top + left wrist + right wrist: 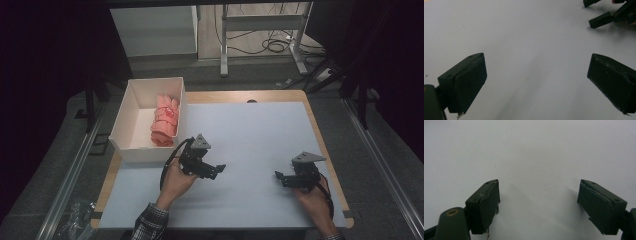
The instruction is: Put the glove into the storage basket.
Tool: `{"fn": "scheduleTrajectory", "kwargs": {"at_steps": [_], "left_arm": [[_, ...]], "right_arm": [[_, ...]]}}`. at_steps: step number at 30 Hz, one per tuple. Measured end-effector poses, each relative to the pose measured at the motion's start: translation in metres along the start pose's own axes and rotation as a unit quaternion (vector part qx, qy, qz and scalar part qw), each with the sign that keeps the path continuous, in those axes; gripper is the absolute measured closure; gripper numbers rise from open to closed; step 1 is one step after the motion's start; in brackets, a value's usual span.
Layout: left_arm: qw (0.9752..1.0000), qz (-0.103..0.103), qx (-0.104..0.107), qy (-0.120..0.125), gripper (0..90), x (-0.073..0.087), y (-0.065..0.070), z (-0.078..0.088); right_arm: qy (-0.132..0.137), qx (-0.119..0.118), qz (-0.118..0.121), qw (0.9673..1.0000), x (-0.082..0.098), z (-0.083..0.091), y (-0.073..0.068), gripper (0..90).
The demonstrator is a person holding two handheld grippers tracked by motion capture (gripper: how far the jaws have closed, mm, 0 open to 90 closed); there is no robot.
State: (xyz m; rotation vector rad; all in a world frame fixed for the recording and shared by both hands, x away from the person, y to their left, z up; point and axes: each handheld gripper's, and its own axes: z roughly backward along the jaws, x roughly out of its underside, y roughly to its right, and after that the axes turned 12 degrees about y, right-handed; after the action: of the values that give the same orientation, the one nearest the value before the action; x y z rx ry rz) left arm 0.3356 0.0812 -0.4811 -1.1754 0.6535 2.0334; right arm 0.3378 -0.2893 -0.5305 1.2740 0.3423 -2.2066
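In front of me the wooden tabletop (322,131) carried a pale grey mat (260,135) that covered nearly all of it, leaving a strip of wood at the edges. A small dark spot (251,101) sat on the far strip. Beyond it stood a white metal frame (223,45), with black cables (277,46) looped on the floor between its legs, and a white panel (155,30) to its left. A metal rail (70,175) ran along the floor at my left, with crumpled clear plastic (75,216) near its close end.
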Motion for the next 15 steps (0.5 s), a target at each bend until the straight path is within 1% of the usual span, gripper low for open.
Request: {"fn": "scheduleTrajectory", "kwargs": {"at_steps": [7,15], "left_arm": [[0.9998,0.003,-0.007,-0.019,2.7,0.023,-0.001,-0.009],[0.9994,0.009,-0.011,-0.031,2.7,0.046,-0.003,-0.016]], "right_arm": [[0.0,0.0,0.001,1.0,0.0,0.0,0.0,18.3],[0.0,0.0,0.001,1.0,0.0,0.0,0.0,18.3]]}}
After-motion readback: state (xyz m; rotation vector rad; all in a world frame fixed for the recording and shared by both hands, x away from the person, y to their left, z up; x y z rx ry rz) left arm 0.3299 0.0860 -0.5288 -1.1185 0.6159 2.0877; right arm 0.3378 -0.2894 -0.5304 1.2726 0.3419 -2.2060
